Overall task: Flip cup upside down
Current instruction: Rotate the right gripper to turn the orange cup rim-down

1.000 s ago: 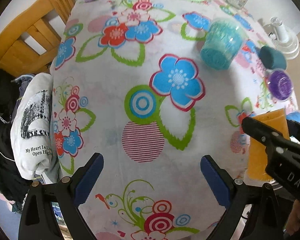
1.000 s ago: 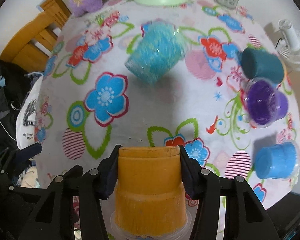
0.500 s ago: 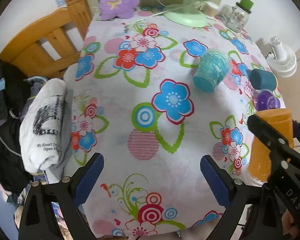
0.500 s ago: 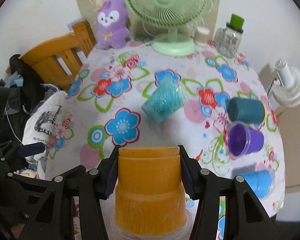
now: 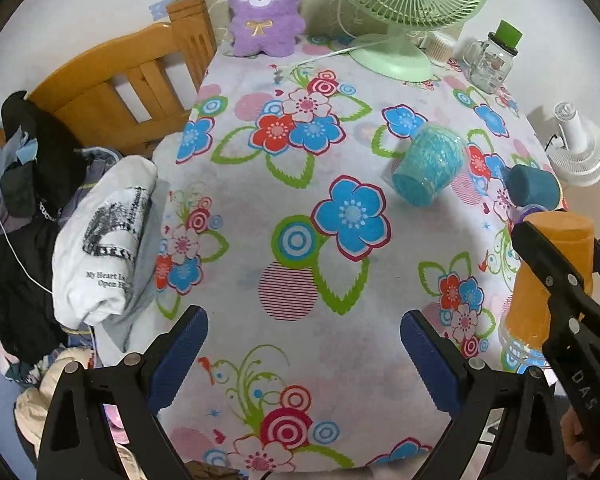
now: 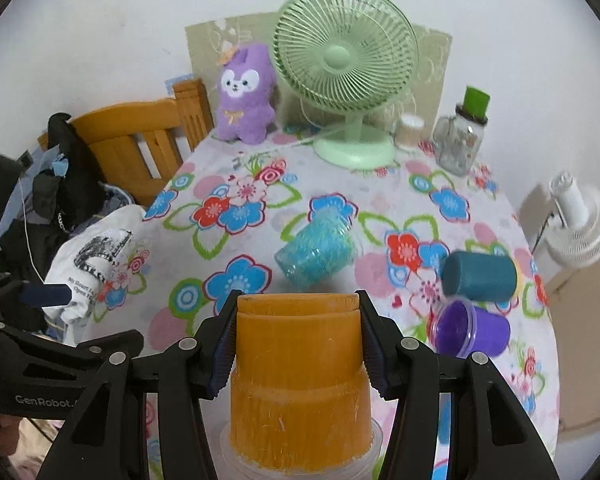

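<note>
My right gripper point(image 6: 298, 336) is shut on an orange cup point(image 6: 300, 376), held above the near right part of the floral tablecloth point(image 5: 300, 272), its flared clear rim toward the camera. The cup also shows in the left wrist view point(image 5: 552, 280) at the right edge. My left gripper point(image 5: 302, 352) is open and empty over the table's near edge. A light blue cup point(image 6: 316, 250) lies on its side mid-table. A teal cup point(image 6: 480, 276) and a purple cup point(image 6: 472, 330) lie on their sides at the right.
A green fan point(image 6: 344, 76), a purple plush toy point(image 6: 246, 94) and a glass jar with a green lid point(image 6: 460, 136) stand at the table's far end. A wooden chair point(image 5: 116, 84) with clothes point(image 5: 100, 240) is at the left. A white fan point(image 6: 576, 220) stands right.
Both grippers have drawn back and up from the table, so more of the table and far wall shows. The right gripper still holds the orange cup. The left stays open.
</note>
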Motion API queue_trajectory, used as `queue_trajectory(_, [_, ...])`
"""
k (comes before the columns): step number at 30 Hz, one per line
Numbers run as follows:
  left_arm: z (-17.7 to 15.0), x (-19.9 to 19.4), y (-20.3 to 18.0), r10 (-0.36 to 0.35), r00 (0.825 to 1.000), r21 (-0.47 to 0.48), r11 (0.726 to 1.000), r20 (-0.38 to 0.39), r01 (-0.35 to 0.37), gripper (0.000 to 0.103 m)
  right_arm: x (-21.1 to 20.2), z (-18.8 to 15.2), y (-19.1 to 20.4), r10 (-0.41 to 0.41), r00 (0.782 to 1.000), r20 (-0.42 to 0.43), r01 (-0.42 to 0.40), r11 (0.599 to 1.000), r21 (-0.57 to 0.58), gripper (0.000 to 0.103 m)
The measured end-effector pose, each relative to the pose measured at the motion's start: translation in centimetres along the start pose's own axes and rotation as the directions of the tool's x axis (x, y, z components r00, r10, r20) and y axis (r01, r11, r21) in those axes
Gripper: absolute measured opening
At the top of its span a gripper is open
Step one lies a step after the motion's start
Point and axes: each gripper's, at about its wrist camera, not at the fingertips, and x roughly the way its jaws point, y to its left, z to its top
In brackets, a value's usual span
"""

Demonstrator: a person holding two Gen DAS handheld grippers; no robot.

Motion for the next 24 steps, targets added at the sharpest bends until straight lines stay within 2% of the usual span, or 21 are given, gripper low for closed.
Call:
queue_trajectory(11, [-0.6, 3.0, 0.0, 0.010, 1.000, -0.035, 0.999, 0.004, -0.010, 0.097, 2.9, -2.6, 0.3, 0.001, 0.994, 0.106, 0.001, 1.000, -0.012, 0.057])
queue_trajectory(20, [-1.0, 5.7, 0.8, 0.024, 1.000, -0.048, 0.999, 0.000, -0.024, 0.097, 5.9, -2.6, 0.1, -0.005, 0.975, 0.222, -0.006, 0.999, 0.052, 0.057])
queue_trajectory(24, [-1.2, 6.6, 1.1, 0.032, 0.999, -0.044, 0.999, -0.006, -0.032, 0.097, 7.7, -2.7, 0.4, -0.006, 0.975, 0.223, -0.007, 0.998, 0.061, 0.057])
